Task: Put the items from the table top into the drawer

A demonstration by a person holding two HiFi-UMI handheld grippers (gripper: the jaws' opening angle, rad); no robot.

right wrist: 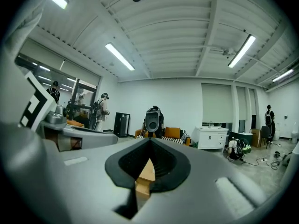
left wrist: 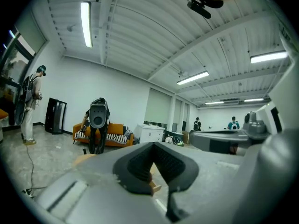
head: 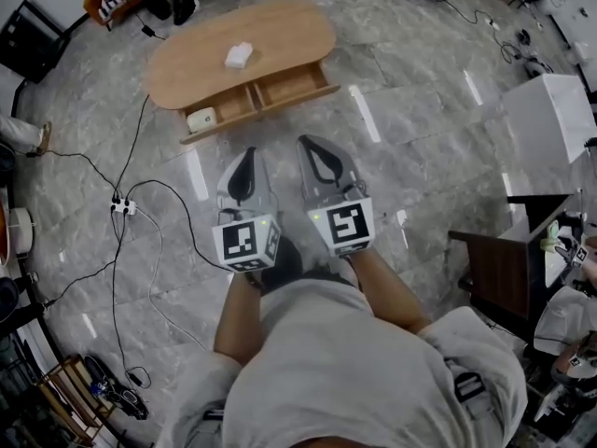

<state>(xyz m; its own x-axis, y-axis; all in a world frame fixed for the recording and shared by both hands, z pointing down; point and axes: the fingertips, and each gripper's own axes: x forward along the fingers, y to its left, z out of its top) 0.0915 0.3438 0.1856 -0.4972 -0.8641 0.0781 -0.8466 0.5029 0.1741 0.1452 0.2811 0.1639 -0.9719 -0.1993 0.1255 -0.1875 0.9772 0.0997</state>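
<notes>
A small white box (head: pixel 239 56) lies on the oval wooden bench (head: pixel 298 21), well ahead of both hand-held grippers. Its drawer (head: pixel 280 87) stands open towards them, with a white item (head: pixel 201 119) in the compartment ahead of the left hand-held gripper (head: pixel 246 161). That one and the right hand-held gripper (head: pixel 312 152) are closed and empty above the grey marble floor (head: pixel 420 119).

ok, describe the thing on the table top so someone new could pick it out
Find the oval wooden table on the grey floor, its drawer pulled open. On its top, near the middle, lies a small white item. It is the only thing on the top; the other pale item sits inside the drawer's left part.
</notes>
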